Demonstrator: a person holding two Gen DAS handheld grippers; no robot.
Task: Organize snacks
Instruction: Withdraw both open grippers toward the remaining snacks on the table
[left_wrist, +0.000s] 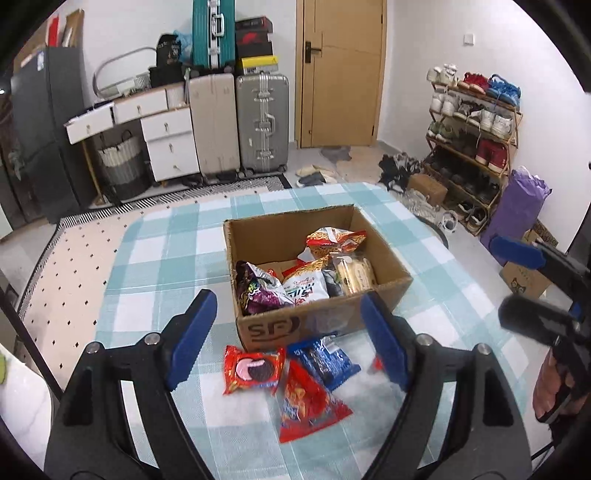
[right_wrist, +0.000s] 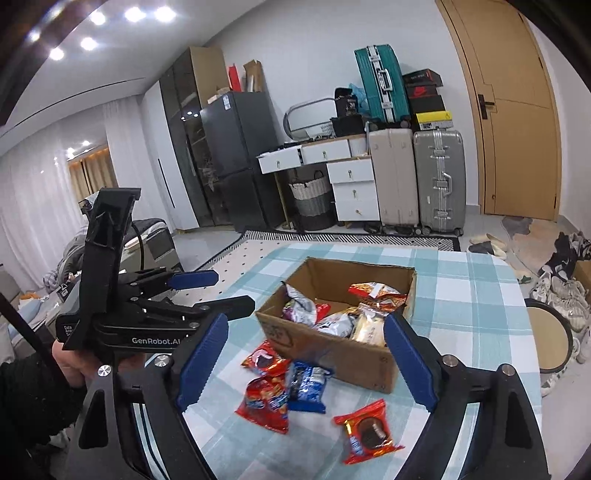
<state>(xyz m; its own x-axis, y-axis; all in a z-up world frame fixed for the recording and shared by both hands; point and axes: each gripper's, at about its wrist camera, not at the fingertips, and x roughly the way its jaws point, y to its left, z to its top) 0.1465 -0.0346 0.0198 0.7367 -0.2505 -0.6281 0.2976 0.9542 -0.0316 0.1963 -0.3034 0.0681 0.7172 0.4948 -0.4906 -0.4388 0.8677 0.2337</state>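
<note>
Both grippers empty, jaws apart: left gripper (left_wrist: 288, 343), right gripper (right_wrist: 306, 358). Brown cardboard box (left_wrist: 384, 291) on the checked cloth is part-filled. Four packets lie loose in front; nearest, red cookie packet (right_wrist: 371, 432). Descend straight, pinch the packet's middle.

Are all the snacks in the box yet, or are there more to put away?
Not yet. Several packets already sit in the cardboard box. Both the left gripper and the right gripper are open and hold nothing. Four packets lie on the table: a red cookie pack off by itself, another red cookie pack, a red chip bag and a blue cookie pack.
</note>
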